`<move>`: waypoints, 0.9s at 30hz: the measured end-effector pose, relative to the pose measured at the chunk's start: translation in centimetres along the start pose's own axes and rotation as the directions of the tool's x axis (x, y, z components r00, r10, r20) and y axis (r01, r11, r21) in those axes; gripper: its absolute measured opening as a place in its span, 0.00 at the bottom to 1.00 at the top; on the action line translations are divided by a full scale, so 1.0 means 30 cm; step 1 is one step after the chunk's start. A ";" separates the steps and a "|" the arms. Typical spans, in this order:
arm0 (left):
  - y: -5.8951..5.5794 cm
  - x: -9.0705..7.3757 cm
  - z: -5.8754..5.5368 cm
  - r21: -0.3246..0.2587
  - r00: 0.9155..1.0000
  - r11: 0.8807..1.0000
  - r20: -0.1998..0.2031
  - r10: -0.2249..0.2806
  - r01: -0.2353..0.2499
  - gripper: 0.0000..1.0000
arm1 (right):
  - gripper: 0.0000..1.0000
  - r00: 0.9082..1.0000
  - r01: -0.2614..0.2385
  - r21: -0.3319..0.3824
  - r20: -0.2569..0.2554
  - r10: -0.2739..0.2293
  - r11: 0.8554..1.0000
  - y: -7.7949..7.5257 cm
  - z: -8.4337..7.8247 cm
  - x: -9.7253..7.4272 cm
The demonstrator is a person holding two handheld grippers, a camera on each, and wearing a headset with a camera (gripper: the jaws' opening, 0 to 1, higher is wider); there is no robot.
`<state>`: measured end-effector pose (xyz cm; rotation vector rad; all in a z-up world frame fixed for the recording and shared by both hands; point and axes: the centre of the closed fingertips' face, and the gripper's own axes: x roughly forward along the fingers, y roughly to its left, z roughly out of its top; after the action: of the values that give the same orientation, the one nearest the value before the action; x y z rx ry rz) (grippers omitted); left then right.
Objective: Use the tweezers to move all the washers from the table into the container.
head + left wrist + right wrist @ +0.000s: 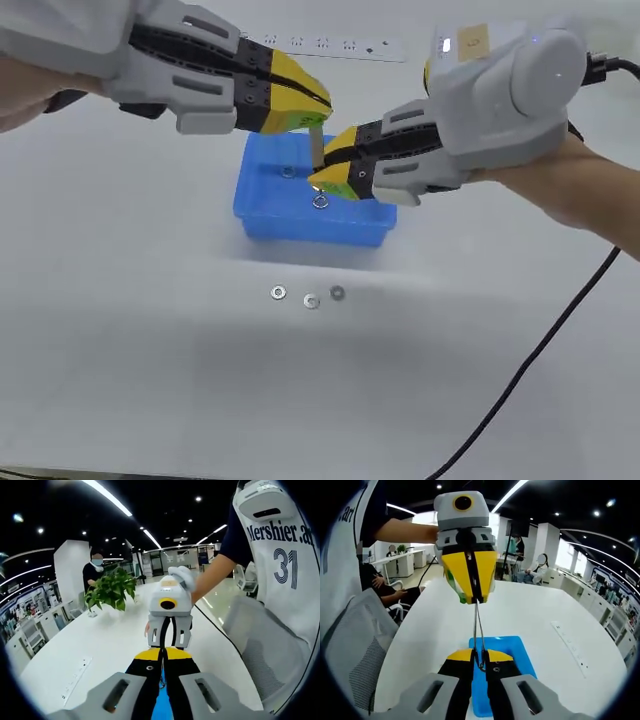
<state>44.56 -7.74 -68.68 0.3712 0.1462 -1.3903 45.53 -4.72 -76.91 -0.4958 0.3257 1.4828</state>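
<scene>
The left tool (322,106) clamps the tweezers (316,143) at the top, and the right tool (324,166) squeezes them lower. Below it, the washer (319,202) hangs over the container (300,228). An uneven squeeze could flick it out.

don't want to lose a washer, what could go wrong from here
1. The washer at the tweezers tips hangs near the blue container front wall; released carelessly, it might bounce out.
2. The left tool and right tool both pinch the thin tweezers; an uneven squeeze could twist them and flick the washer away.
3. Three washers on the table lie close together; picking one may nudge the others.
</scene>
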 end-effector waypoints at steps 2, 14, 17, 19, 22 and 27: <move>0.014 0.004 -0.013 -0.007 1.000 1.000 -0.001 0.002 -0.002 0.05 | 0.09 1.000 -0.006 0.008 0.004 0.006 1.000 -0.014 -0.009 0.010; 0.069 0.030 -0.104 -0.023 0.999 1.000 -0.032 0.011 -0.012 0.05 | 0.09 1.000 -0.015 0.025 -0.012 0.015 1.000 -0.077 -0.084 0.070; 0.076 0.037 -0.143 -0.031 0.999 0.999 -0.053 0.009 -0.011 0.05 | 0.09 1.000 -0.024 0.039 -0.018 0.025 0.999 -0.085 -0.117 0.091; 0.080 0.041 -0.160 -0.039 0.998 0.999 -0.058 0.009 -0.011 0.05 | 0.09 0.999 -0.027 0.041 -0.022 0.028 0.999 -0.087 -0.130 0.102; 0.089 0.047 -0.189 -0.055 0.998 0.998 -0.064 0.017 -0.021 0.05 | 0.09 0.999 -0.029 0.045 -0.031 0.031 0.999 -0.093 -0.152 0.120; 0.091 0.062 -0.218 -0.077 0.998 0.997 -0.069 0.012 -0.018 0.05 | 0.10 0.999 -0.036 0.060 -0.036 0.039 0.998 -0.094 -0.179 0.135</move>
<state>48.33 -6.88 -74.92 0.3547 0.2531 -1.3536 49.13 -3.99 -83.22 -0.4719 0.4092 1.4971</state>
